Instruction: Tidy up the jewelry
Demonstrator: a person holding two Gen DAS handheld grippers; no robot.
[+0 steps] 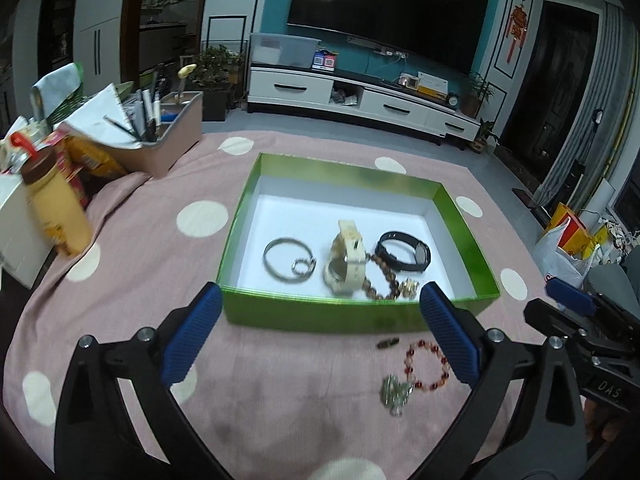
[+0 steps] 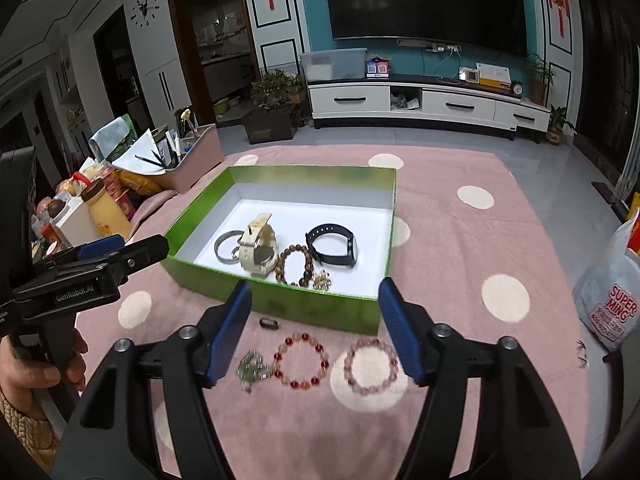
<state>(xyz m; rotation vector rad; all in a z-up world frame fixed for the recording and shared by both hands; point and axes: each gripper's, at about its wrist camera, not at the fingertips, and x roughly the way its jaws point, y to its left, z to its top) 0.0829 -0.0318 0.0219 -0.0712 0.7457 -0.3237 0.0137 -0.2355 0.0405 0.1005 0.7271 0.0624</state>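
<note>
A green box with a white floor holds a silver bangle, a cream watch, a black watch, a brown bead bracelet and a small gold piece. On the pink cloth in front lie a red bead bracelet, a pale pink bead bracelet, a green-silver trinket and a small dark ring. My left gripper is open and empty before the box. My right gripper is open and empty above the loose bracelets.
A pink organizer bin with pens and papers, a yellow bottle and snack packs stand at the left. A white plastic bag sits at the right. A TV stand is far behind the table.
</note>
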